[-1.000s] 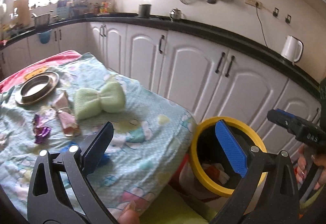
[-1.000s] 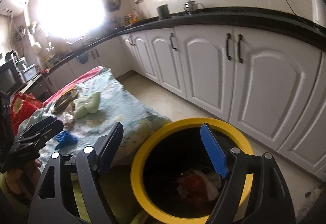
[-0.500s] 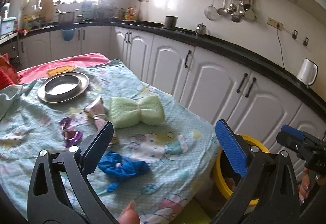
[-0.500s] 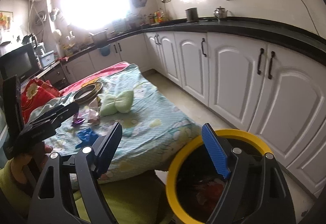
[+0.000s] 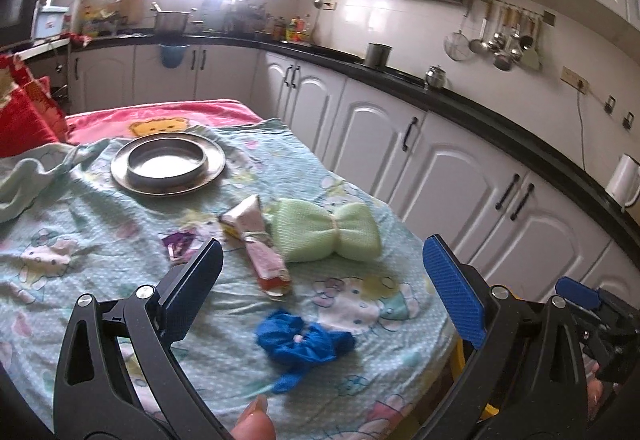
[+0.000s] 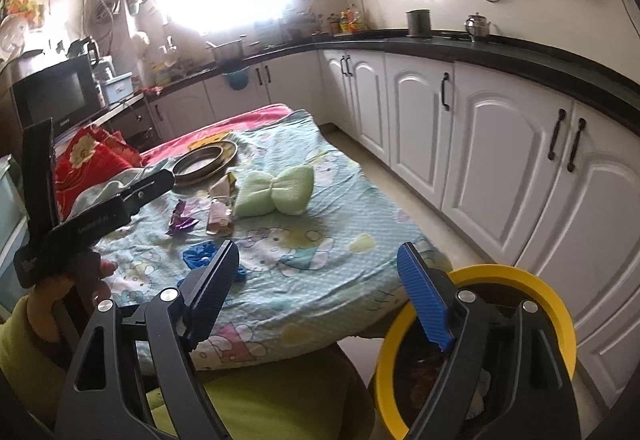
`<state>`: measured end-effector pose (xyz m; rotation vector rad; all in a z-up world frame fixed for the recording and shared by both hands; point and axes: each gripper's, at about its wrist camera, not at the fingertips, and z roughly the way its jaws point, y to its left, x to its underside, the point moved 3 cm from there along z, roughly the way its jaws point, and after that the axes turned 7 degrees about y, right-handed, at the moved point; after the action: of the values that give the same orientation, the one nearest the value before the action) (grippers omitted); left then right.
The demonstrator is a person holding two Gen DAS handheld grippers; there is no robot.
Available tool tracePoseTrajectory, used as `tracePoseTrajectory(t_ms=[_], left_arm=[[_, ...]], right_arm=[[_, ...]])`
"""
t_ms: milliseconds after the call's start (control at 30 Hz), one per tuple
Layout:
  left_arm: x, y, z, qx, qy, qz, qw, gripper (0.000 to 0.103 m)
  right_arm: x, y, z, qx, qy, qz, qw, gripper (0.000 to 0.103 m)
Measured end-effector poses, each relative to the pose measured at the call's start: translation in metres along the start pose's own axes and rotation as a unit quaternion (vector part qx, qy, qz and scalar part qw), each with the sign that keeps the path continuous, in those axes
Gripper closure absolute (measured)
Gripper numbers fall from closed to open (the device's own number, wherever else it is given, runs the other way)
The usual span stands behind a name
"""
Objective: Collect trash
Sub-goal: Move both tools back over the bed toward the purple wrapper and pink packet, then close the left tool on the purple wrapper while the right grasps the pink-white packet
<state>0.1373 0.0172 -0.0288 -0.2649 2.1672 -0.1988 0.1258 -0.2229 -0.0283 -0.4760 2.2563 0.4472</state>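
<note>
White kitchen cabinets [image 6: 496,143] curve behind a desk [image 5: 360,372] under a cartoon-print cloth. On it, centre frame, lie a crumpled blue glove [image 5: 300,342], a flattened pink wrapper [image 5: 264,260] and shiny purple foil [image 5: 180,244]; a round steel plate [image 5: 168,163] holds nothing. At lower right, the yellow-rimmed bin [image 6: 560,316] holds crumpled trash. Left gripper [image 5: 324,304] and right gripper [image 6: 320,292] both have fingers spread, empty.

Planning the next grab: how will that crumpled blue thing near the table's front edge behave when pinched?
The crumpled blue thing looks like thin, wrinkled film, so probably floppy and light. It should squash between pads rather than resist. A loose tail trails toward the table edge and may dangle when lifted.
</note>
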Motion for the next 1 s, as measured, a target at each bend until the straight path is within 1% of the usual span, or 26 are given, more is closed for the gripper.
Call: tracePoseTrajectory(t_ms=[400, 500, 733, 800, 867, 900, 967, 1000], left_arm=[[-0.003, 0.047, 0.007, -0.041, 0.006, -0.042, 0.9983, 0.011], [-0.003, 0.062, 0.008, -0.062, 0.009, -0.053, 0.9967, 0.011], [-0.001, 0.101, 0.014, -0.087, 0.026, -0.095, 0.9913, 0.011], [0.001, 0.111, 0.015, -0.090, 0.030, -0.103, 0.9902, 0.014], [0.002, 0.117, 0.018, -0.090, 0.035, -0.109, 0.9894, 0.020], [0.004, 0.122, 0.020, -0.087, 0.039, -0.116, 0.9886, 0.021], [0.006, 0.127, 0.023, -0.081, 0.046, -0.126, 0.9877, 0.028], [0.007, 0.129, 0.025, -0.080, 0.048, -0.129, 0.9873, 0.030]], right_arm=[[-0.015, 0.045, 0.035, -0.030, 0.017, -0.052, 0.998, 0.024], [-0.018, 0.055, 0.046, -0.041, 0.023, -0.067, 0.997, 0.024], [-0.028, 0.074, 0.072, -0.061, 0.037, -0.086, 0.994, 0.025], [-0.031, 0.080, 0.081, -0.065, 0.041, -0.095, 0.993, 0.026], [-0.033, 0.085, 0.090, -0.072, 0.047, -0.100, 0.991, 0.029], [-0.035, 0.089, 0.097, -0.078, 0.051, -0.102, 0.990, 0.030], [-0.037, 0.093, 0.107, -0.085, 0.060, -0.103, 0.989, 0.033], [-0.039, 0.096, 0.114, -0.092, 0.067, -0.104, 0.988, 0.034]])
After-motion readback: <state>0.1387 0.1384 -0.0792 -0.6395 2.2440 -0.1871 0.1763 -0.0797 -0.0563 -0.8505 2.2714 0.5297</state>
